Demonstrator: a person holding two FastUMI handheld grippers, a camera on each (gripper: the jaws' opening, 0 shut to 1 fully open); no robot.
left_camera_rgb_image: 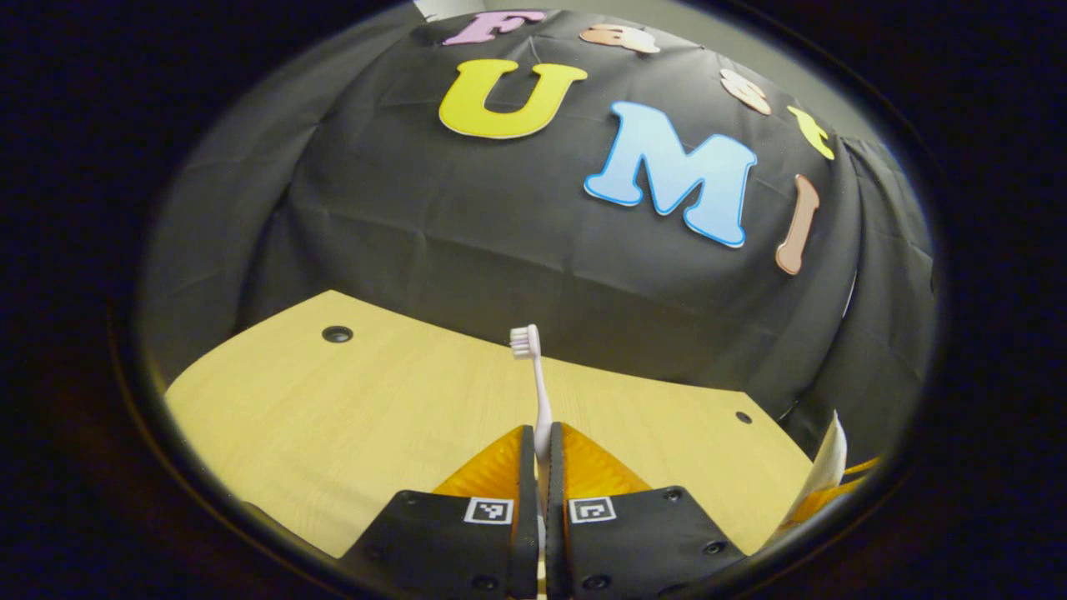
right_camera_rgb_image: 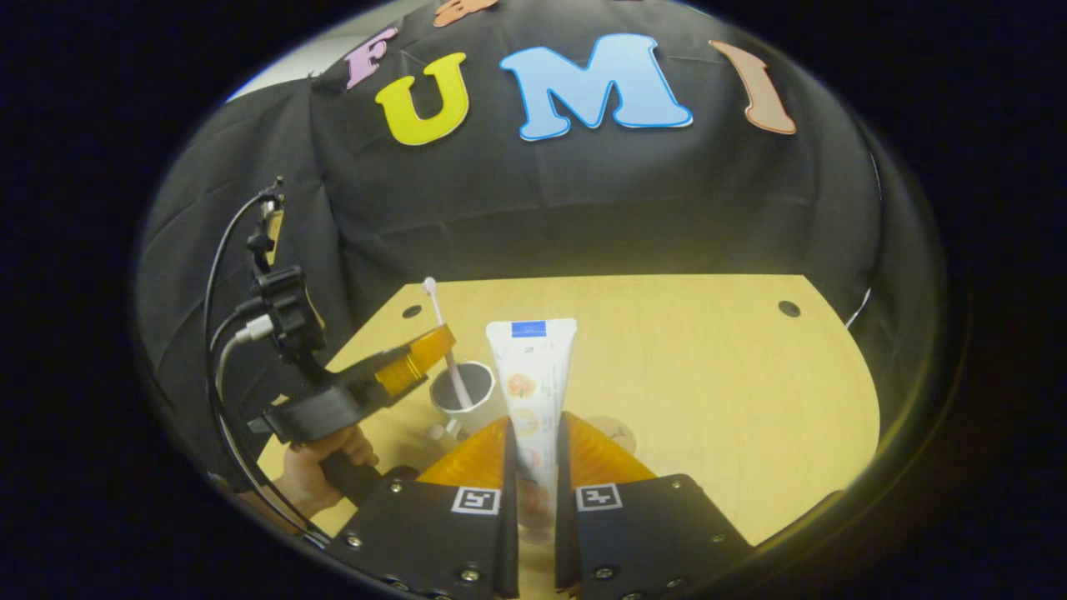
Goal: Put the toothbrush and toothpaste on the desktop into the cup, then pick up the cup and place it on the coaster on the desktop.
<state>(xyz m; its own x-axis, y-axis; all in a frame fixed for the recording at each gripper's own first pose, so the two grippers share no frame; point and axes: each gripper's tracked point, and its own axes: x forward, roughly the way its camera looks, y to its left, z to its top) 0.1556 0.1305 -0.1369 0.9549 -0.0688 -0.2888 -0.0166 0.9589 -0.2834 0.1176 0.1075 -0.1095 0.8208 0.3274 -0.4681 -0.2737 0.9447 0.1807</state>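
Left claw gripped the toothbrush over the cup; right claw clamped the toothpaste. I judged a straight, centred lowering best before releasing.

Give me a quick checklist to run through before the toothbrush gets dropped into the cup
1. Left gripper shut on the pale pink toothbrush: ok, both fingers press its handle.
2. Toothbrush over the dark round cup: ok, in the right gripper view its handle end sits at the cup's mouth.
3. Handle end down, bristles up: ok.
4. Right gripper shut on the white toothpaste tube: ok, held upright and apart from the cup.
5. Cup standing upright on the light wooden desktop: ok.
6. Coaster free for the cup: cannot tell, a round shape shows partly behind the right gripper's fingers.
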